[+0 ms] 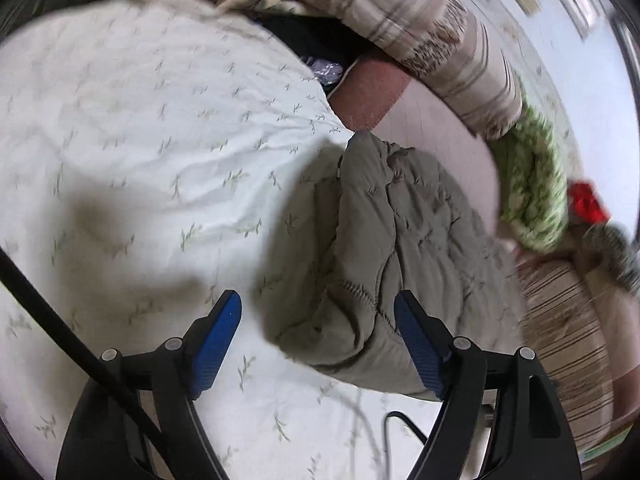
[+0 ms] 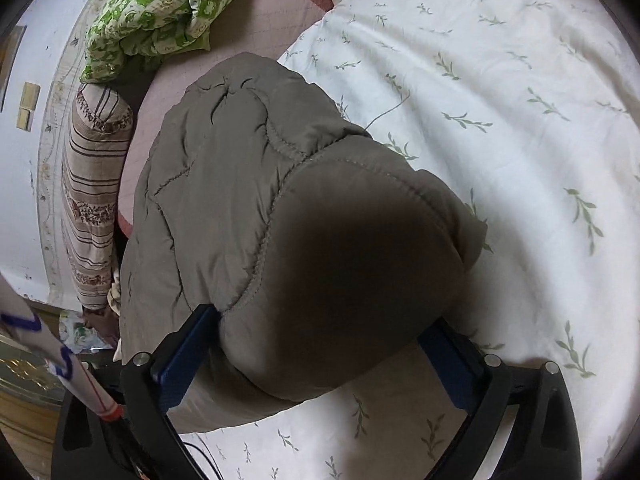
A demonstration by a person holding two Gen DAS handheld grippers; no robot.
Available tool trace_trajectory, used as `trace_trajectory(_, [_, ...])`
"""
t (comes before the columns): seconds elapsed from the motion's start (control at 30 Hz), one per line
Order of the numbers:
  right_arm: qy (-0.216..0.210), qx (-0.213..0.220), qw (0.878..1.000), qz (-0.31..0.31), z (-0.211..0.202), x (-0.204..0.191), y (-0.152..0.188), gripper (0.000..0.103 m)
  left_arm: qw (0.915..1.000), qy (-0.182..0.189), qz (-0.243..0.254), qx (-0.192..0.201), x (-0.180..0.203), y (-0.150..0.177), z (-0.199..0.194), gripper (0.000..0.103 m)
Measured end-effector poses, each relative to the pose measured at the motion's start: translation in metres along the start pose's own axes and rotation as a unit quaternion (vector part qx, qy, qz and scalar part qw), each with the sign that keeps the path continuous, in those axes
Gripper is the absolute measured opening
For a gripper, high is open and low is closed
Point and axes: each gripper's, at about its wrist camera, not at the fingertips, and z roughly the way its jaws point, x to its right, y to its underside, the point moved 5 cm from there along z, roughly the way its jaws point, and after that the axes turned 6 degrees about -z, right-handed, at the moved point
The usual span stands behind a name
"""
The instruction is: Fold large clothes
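Observation:
A grey-brown quilted padded jacket point(image 1: 384, 248) lies bunched on a white leaf-print bedspread point(image 1: 140, 140). My left gripper point(image 1: 320, 320) is open above the bed, its blue pads spread wide, with the jacket's near edge just ahead and to the right. In the right wrist view the jacket point(image 2: 248, 208) fills the middle, and a thick fold of it sits between the spread blue pads of my right gripper point(image 2: 320, 344). The jaws stand wide apart around the fold. The fingertips are hidden by the fabric.
A striped brown bolster point(image 1: 452, 48) and a green floral quilt point(image 1: 532, 184) lie along the wall side; they also show in the right wrist view, bolster point(image 2: 92, 200) and quilt point(image 2: 160, 8). A pink mattress sheet point(image 1: 440, 136) lies beyond the jacket. A red item point(image 1: 588, 204) sits at the right.

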Motion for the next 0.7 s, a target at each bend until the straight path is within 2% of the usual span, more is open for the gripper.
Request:
trace_trajectory(0.1, [-0.002,0.002,1.0,-0.005,0.001,0.0,-0.001,0.103,0.994,0.07,-0.058,-0.06,-0.014,0.007,0.014,0.079])
trace_trajectory(0.17, [-0.002,0.002,1.0,-0.007,0.001,0.0,0.0,0.103,0.9887,0.089,-0.074,-0.096,-0.016,0.017,0.032,0.079])
trace_trajectory(0.23, [-0.003,0.0,1.0,-0.008,0.001,0.0,-0.001,0.103,0.986,0.09,-0.082,-0.114,-0.016,0.028,0.047,0.079])
trace_trajectory(0.3, [-0.005,-0.001,1.0,-0.01,0.002,0.0,-0.002,0.103,0.9844,0.096,-0.088,-0.118,-0.014,0.034,0.056,0.083])
trace_trajectory(0.43, [-0.008,-0.002,1.0,-0.013,0.003,0.0,-0.003,0.103,0.9873,0.104,-0.047,-0.11,0.008,0.033,0.069,0.09])
trace_trajectory(0.5, [-0.007,-0.002,1.0,-0.013,0.003,-0.001,-0.003,0.103,0.9873,0.103,-0.048,-0.11,0.013,0.029,0.081,0.097])
trace_trajectory(0.57, [-0.005,-0.001,1.0,-0.009,0.003,0.0,-0.004,0.103,0.9885,0.096,-0.051,-0.105,0.019,0.027,0.091,0.098])
trace_trajectory(0.67, [-0.001,0.001,1.0,0.015,0.006,-0.002,-0.007,0.103,0.9927,0.069,-0.04,-0.091,0.026,0.028,0.086,0.095])
trace_trajectory(0.7, [0.001,0.003,1.0,0.023,0.007,-0.002,-0.009,0.103,0.9938,0.06,-0.034,-0.087,0.029,0.027,0.084,0.082])
